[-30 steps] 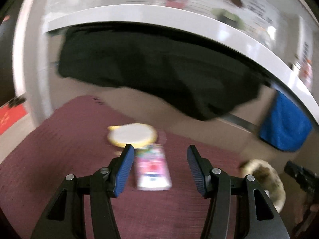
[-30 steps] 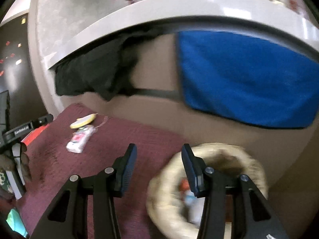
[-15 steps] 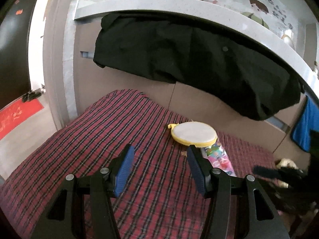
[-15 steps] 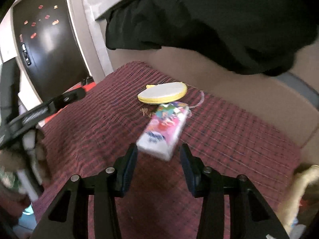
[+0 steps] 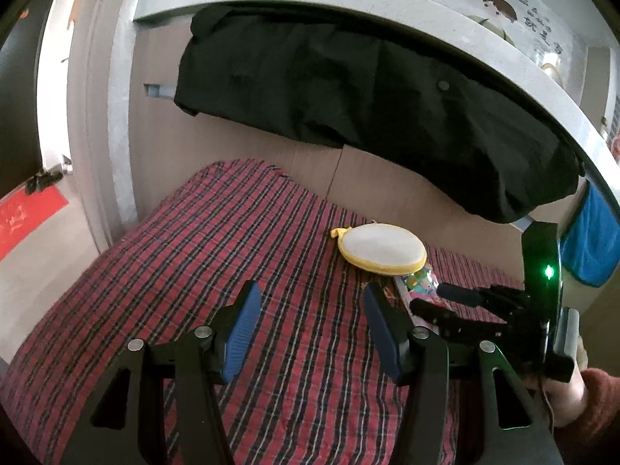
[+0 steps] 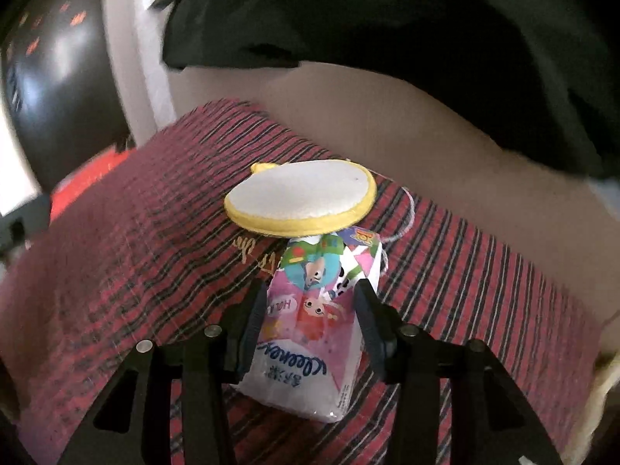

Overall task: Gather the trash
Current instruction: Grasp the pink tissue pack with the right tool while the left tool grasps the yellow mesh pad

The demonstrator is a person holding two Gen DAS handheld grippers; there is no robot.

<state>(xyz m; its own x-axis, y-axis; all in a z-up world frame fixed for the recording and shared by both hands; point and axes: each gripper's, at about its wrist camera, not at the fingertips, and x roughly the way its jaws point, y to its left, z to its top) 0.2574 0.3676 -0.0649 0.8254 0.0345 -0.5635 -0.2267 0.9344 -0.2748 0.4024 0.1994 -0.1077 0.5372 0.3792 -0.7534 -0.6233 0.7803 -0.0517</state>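
Note:
A pink printed tissue pack (image 6: 310, 325) lies on the red plaid cloth (image 6: 128, 271), its far end tucked under a round white pad with a yellow rim (image 6: 302, 201). My right gripper (image 6: 312, 306) is open with its fingers on either side of the pack, close to its sides. In the left wrist view the pack (image 5: 420, 285) is mostly hidden by the right gripper (image 5: 434, 302), and the pad (image 5: 381, 248) lies beyond. My left gripper (image 5: 310, 314) is open and empty above the cloth, left of the pack.
A black garment (image 5: 368, 108) hangs from the white ledge (image 5: 348, 11) over the back board. A blue towel (image 5: 589, 244) hangs at the far right. The cloth's left edge drops to the floor with a red mat (image 5: 23, 217). A woven basket rim (image 6: 604, 379) shows at right.
My right gripper swung left from the basket to the tissue pack and closed in until its fingers straddle it. My left gripper moved left, off the pack, over bare cloth.

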